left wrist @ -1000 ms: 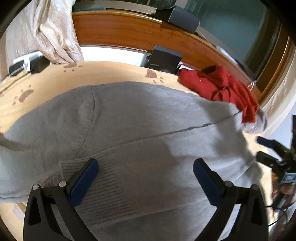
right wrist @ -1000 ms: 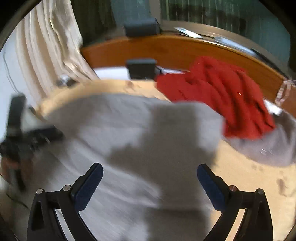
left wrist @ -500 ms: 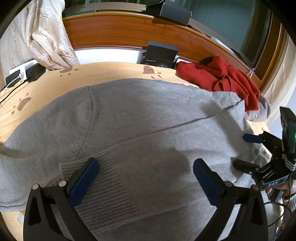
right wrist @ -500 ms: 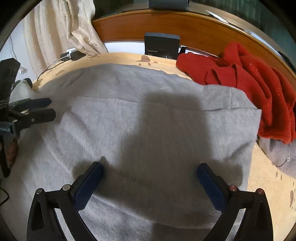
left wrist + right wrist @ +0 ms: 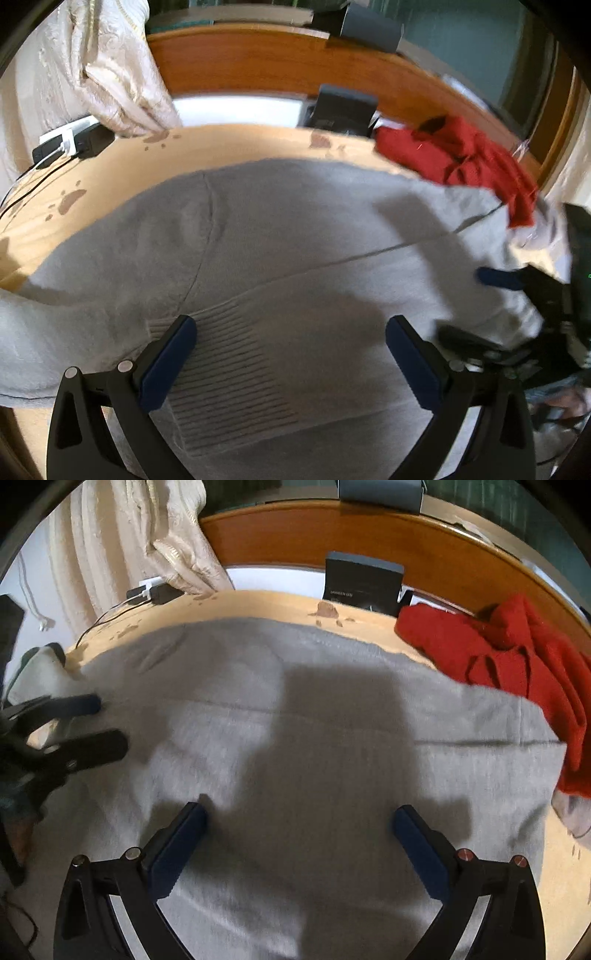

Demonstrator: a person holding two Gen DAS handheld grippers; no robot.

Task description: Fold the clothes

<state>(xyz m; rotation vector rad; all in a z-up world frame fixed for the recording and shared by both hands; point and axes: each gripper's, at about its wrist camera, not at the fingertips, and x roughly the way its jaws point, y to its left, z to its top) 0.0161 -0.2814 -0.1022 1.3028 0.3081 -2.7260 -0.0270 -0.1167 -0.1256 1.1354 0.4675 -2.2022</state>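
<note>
1. Lying spread over the middle of both frames on the paw-print bed cover [image 5: 110,173]: grey knit sweater [image 5: 280,229], with a sleeve already lying folded across the body, ribbed cuff at lower centre of the left view.
2. Hovering just above the knit, fingers wide apart and gripping nothing: left tool [image 5: 288,354] and right tool [image 5: 297,834].
3. Waiting crumpled at upper right, touching the grey edge: red garment [image 5: 509,650].
4. Judging progress: partly folded at most; further folds on the grey piece and all of the red one remaining.

Left claw [image 5: 290,334], right claw [image 5: 300,821], black frames, navy blue pads [image 5: 166,363], silver and red screws
</note>
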